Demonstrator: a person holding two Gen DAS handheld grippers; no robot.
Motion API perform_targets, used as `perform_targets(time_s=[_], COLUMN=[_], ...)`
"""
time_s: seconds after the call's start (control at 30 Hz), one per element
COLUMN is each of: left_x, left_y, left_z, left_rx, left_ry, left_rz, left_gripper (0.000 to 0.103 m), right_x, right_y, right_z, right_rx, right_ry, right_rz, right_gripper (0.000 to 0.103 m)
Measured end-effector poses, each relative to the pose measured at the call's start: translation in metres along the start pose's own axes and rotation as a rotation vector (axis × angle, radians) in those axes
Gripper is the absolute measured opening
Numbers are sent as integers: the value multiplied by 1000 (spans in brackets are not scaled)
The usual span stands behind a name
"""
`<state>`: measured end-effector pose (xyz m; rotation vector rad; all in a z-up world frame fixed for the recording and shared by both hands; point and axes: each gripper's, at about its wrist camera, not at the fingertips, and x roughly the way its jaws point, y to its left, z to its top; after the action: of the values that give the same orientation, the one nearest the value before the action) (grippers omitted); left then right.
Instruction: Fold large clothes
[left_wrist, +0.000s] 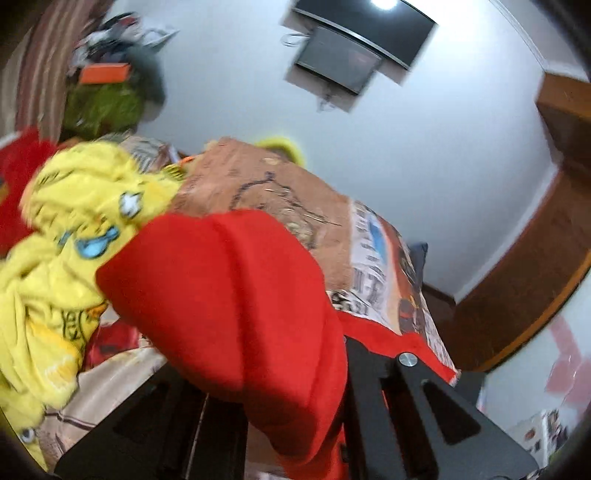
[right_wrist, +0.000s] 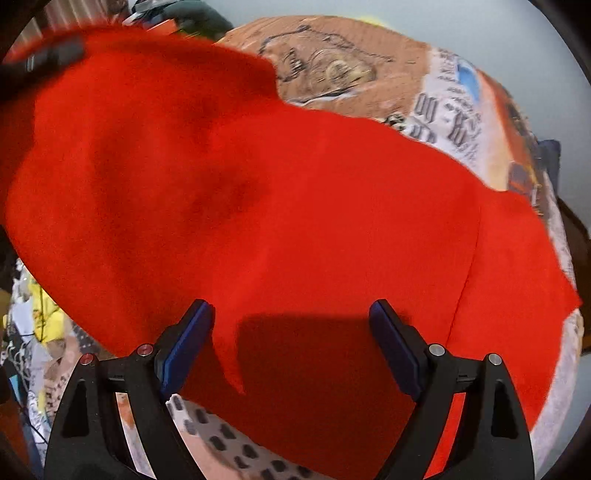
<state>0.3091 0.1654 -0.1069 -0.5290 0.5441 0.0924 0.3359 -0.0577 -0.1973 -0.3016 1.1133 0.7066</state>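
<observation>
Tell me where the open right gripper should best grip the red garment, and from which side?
Probably the free near edge of the red garment, just ahead of the right gripper. Come from above and the near side: the cloth lies flat there, while the left gripper already holds another part.

Left gripper (left_wrist: 295, 424) fingers buried under red garment (left_wrist: 229, 295); yellow clothes (left_wrist: 74, 221) & bedspread (left_wrist: 280, 184) motion-blurred

Right gripper (right_wrist: 291, 343): two matte black fingers (right_wrist: 461, 413) with triangular cut-outs are seen. Dark blue pads line the inner faces, at 8 and 4 o'clock of the view. Red-capped screws are noted on the finger at 8 o'clock, silver screws on the other.

Left gripper (left_wrist: 295, 417): black fingers (left_wrist: 436, 413) of the same cut-out form are recorded, with one silver screw at 5 o'clock.
</observation>
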Motion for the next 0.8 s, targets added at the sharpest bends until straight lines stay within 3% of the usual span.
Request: perform_targets(time_s=[0.2,0.3,0.43,0.57,0.7,0.8], left_x=[16,29,48,84,117,117], left_y=[-76,-124,-192,-238,-242,-230], left_z=[3,-5,-39,-110,-181,-208], left_rx=[101,155,288,425,494,536], left_ry=[34,69,143,355,611,664], left_rz=[-76,-132,-212,-266,-300,-323], left_gripper=[5,5,5,5,5,5], right_x=[-44,-78,-115,-136,-140,-141], right_y=[-36,-76,-128,-173,-196,-202], right_z=[-22,-52,-95,-140,-164,-176], right_rx=[67,147,260,395,475,498], right_ry=[-60,-105,-126,-113,-89,-81], right_rz=[-5,-106,-231,-277,-298,-298], right_gripper=[85,86,86,86,86,86])
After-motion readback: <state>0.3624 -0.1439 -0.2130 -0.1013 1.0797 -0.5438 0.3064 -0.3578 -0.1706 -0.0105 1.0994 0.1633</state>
